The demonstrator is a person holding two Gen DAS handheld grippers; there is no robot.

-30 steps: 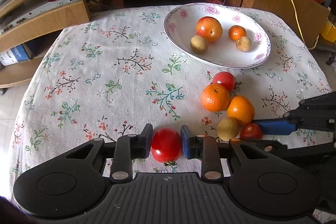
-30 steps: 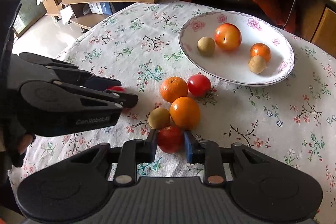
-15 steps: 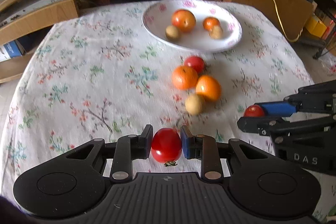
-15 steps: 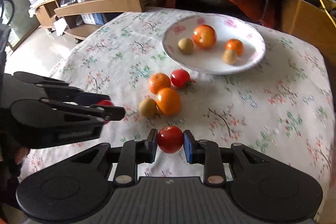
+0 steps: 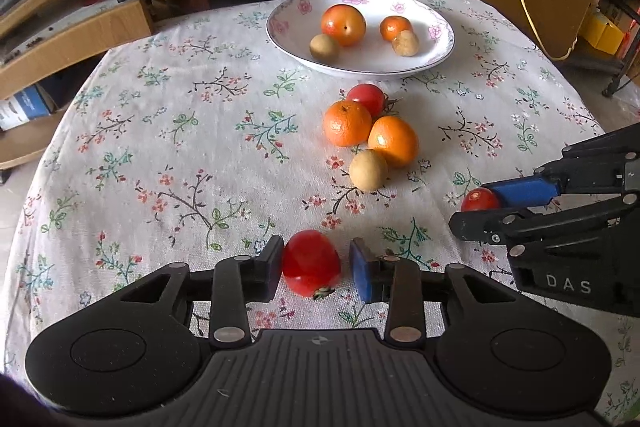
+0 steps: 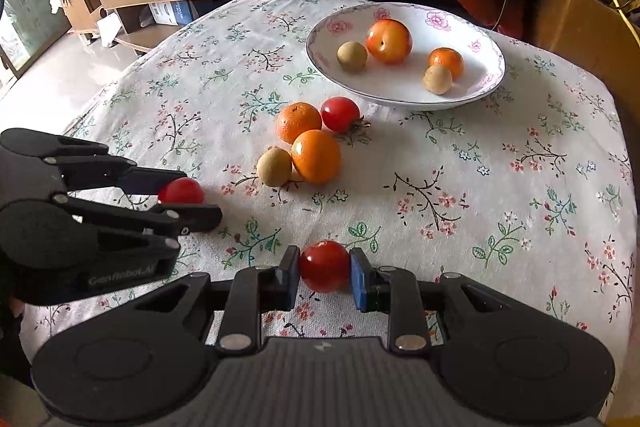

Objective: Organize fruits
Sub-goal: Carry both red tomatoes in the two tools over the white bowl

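My left gripper [image 5: 316, 269] holds a red tomato [image 5: 311, 269] above the floral tablecloth; a small gap shows at its right pad. My right gripper [image 6: 325, 273] is shut on another red tomato [image 6: 324, 265]. Each gripper also shows in the other's view, the right one [image 5: 486, 205] and the left one [image 6: 188, 199]. On the cloth lie two oranges [image 5: 347, 123] [image 5: 393, 141], a tomato [image 5: 366, 98] and a small tan fruit [image 5: 368, 170]. A white floral plate [image 5: 436, 55] at the back holds a peach-like fruit [image 5: 343, 25], a small orange [image 5: 395, 27] and two tan fruits.
The table [image 5: 160, 131] has a flower-print cloth. Wooden shelves and a TV stand [image 5: 80, 39] stand behind it, with a wooden board [image 5: 512, 11] and cables at the back right. The table edge drops off at left and right.
Both grippers have lifted and pulled back from the fruit pile, each carrying its tomato. The left tomato now sits a little loose against the right pad.
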